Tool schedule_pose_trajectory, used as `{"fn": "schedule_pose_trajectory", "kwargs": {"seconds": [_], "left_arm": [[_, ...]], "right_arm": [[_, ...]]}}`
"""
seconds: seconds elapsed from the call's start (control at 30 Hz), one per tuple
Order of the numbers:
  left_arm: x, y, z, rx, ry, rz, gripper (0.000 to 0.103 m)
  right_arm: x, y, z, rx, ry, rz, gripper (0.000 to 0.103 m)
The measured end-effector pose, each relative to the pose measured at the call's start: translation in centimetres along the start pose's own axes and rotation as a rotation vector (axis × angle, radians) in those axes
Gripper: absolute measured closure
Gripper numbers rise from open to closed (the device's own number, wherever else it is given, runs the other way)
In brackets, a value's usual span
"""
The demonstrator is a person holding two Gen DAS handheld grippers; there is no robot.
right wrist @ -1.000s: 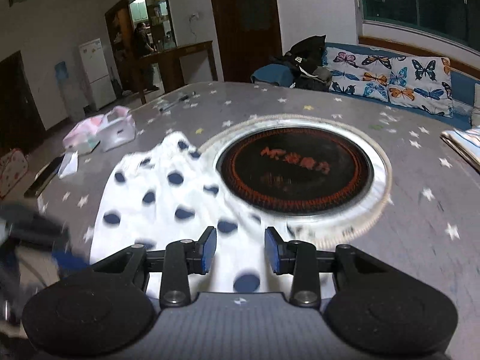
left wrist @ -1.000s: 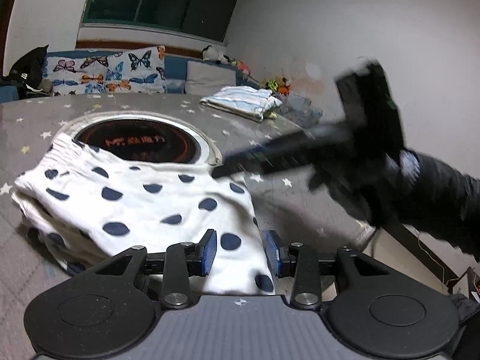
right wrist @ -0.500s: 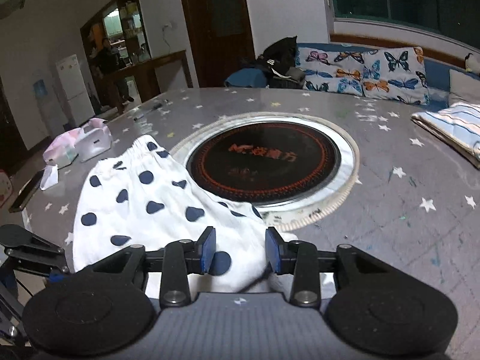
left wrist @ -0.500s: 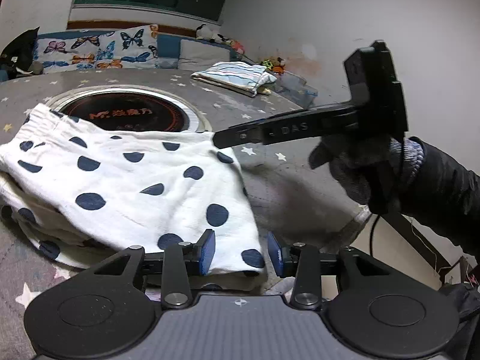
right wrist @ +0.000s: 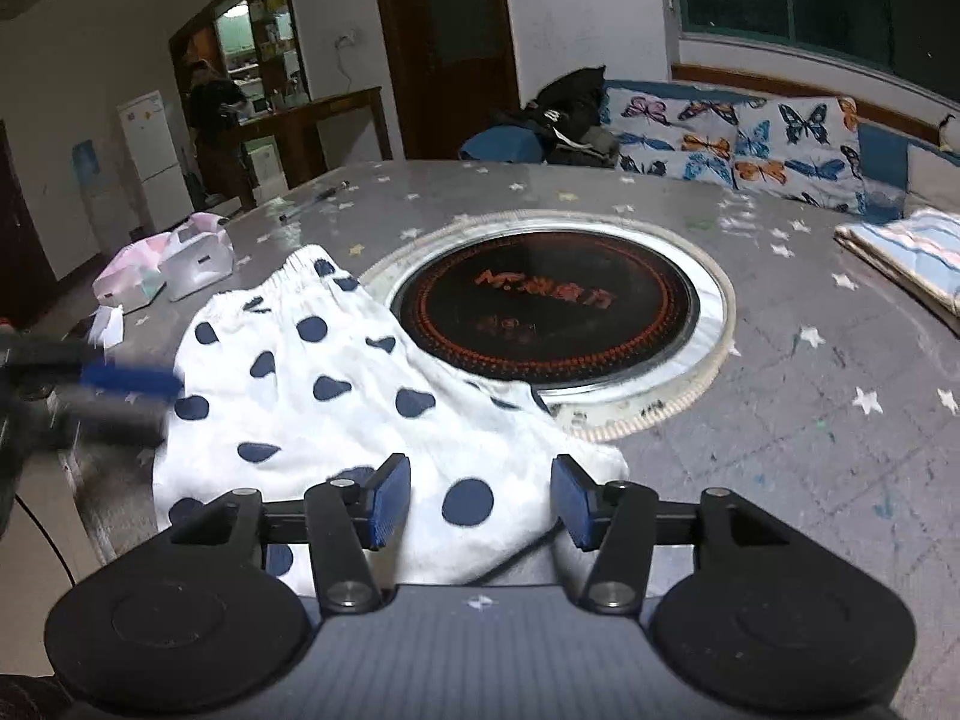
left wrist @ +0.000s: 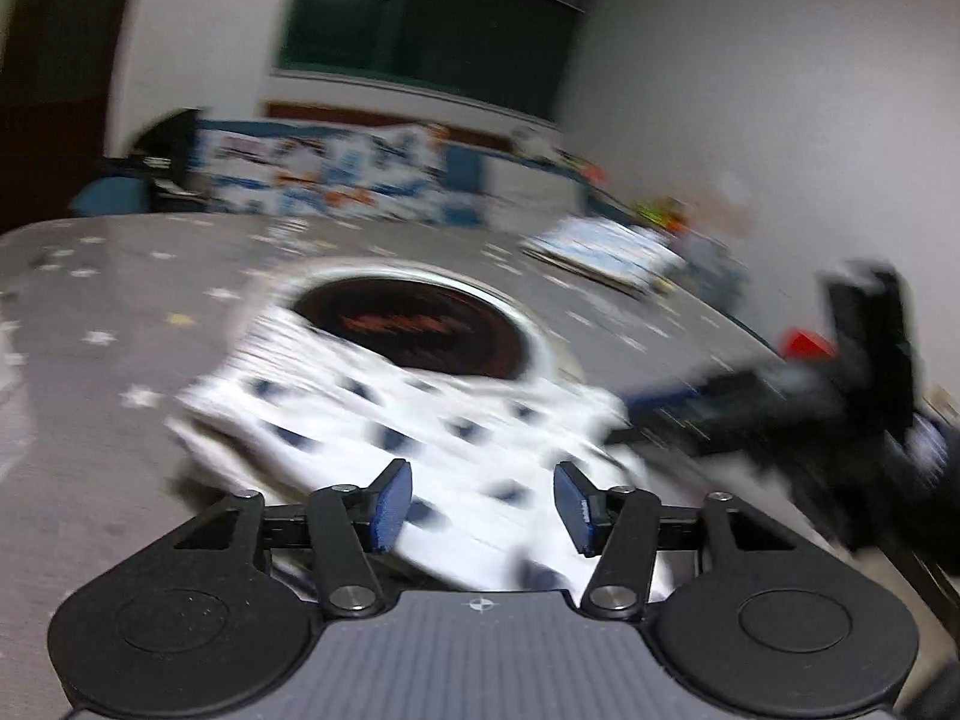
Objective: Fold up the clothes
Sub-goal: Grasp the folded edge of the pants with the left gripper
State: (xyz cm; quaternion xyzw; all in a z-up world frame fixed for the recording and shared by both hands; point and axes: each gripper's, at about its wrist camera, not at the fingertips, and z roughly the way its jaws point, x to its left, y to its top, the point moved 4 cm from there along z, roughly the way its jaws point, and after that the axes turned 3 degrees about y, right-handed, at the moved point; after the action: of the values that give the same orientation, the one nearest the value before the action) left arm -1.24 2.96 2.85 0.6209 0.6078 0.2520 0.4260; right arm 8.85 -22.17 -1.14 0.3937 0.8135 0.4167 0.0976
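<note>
White shorts with dark blue dots (right wrist: pixel 312 384) lie folded on the grey star-patterned table (right wrist: pixel 810 420), with one edge over the rim of the round black cooktop (right wrist: pixel 552 312). My right gripper (right wrist: pixel 480 501) hovers over their near corner. Its jaws are opening and the blue pads stand clear of the cloth. The left wrist view is blurred by motion. There my left gripper (left wrist: pixel 483 504) is also opening above the shorts (left wrist: pixel 372 420), gripping nothing. Each gripper shows as a dark blur in the other's view: the right gripper (left wrist: pixel 780 408) and the left gripper (right wrist: pixel 120 384).
A folded striped cloth (right wrist: pixel 912 258) lies at the table's far right. At its left edge sit a pink-and-white pouch (right wrist: pixel 162 264) and some paper scraps. Behind the table stands a sofa with butterfly cushions (right wrist: pixel 750 138). A person (right wrist: pixel 210 114) stands in the back room.
Both pairs of jaws have spread wider. The left camera has swung and its picture is now blurred. In the right view the left gripper has risen beside the shorts' left edge.
</note>
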Motion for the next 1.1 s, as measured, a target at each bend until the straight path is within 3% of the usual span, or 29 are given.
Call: {"fn": "schedule_pose_trajectory", "kwargs": {"seconds": [0.13, 0.23, 0.37, 0.5, 0.63, 0.7, 1.1], "left_arm": [[3.6, 1.5, 1.0, -0.051, 0.175, -0.057, 0.035], [6.1, 2.1, 2.2, -0.041, 0.229, -0.116, 0.035], [7.7, 2.1, 3.9, 0.002, 0.216, -0.16, 0.036], [7.9, 1.5, 5.1, 0.049, 0.187, -0.176, 0.044], [8.3, 1.0, 5.4, 0.065, 0.168, -0.204, 0.05], [8.3, 0.9, 5.3, 0.071, 0.159, -0.213, 0.051], [3.6, 0.2, 6.5, 0.13, 0.089, -0.237, 0.051]], "right_arm": [[-0.5, -0.4, -0.2, 0.003, 0.0, 0.051, 0.049], [-1.1, -0.6, -0.1, 0.008, -0.005, 0.099, 0.049], [-1.6, -1.0, 0.4, 0.014, 0.012, 0.172, 0.05], [-1.9, -0.9, 1.2, 0.013, 0.001, 0.214, 0.055], [-2.2, -0.9, 1.6, 0.011, -0.02, 0.239, 0.074], [-2.4, -0.8, 1.7, 0.008, -0.037, 0.236, 0.078], [-7.1, 0.8, 1.3, 0.007, -0.232, 0.185, 0.079]]}}
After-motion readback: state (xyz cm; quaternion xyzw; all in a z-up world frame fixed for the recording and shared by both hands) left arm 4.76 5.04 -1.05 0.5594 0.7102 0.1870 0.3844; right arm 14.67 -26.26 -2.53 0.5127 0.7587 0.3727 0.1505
